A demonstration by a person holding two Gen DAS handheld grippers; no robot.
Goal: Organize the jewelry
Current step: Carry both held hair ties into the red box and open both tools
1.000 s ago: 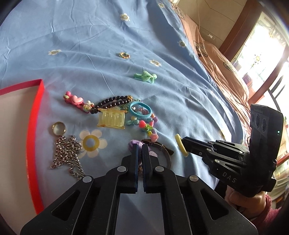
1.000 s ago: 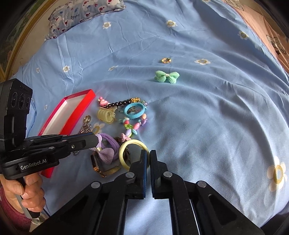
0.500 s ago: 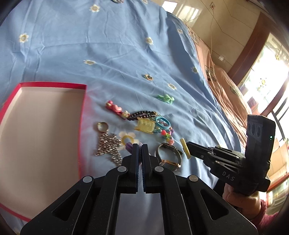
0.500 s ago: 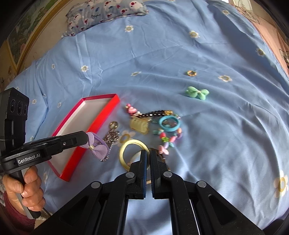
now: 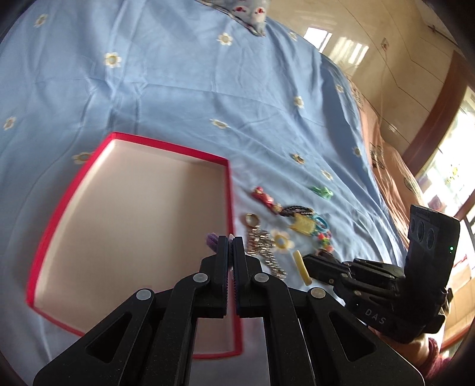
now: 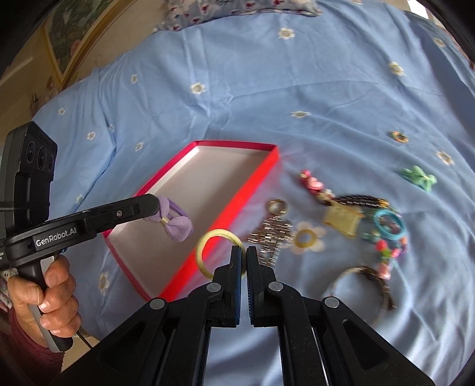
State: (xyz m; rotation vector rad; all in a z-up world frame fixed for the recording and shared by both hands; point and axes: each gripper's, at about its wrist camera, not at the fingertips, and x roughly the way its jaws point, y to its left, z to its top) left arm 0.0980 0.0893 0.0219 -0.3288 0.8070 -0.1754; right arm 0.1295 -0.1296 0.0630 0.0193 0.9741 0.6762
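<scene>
A shallow red box [image 5: 227, 190] with a pale inside lies on the blue bedsheet; it also shows in the right wrist view [image 6: 264, 172]. My left gripper [image 5: 228, 240] is shut on a purple bow hair tie [image 6: 173, 221] and holds it above the box's near edge. My right gripper [image 6: 242, 252] is shut on a yellow bangle [image 6: 204, 242], held just right of the box; the bangle also shows in the left wrist view [image 5: 301, 265]. A pile of jewelry [image 6: 356, 219] lies on the sheet right of the box.
On the sheet lie a silver chain with a ring [image 6: 271, 231], a pink clip [image 6: 311, 182], black beads [image 6: 359, 200], a teal ring [image 6: 389, 224], a watch [image 6: 368, 279], a green bow [image 6: 420, 178] and a small gold ring [image 6: 399, 136]. A pillow [image 6: 237, 12] lies beyond.
Both grippers have risen and moved left toward the red box with their items. The purple bow now hangs over the box; the yellow bangle is near the box's right wall.
</scene>
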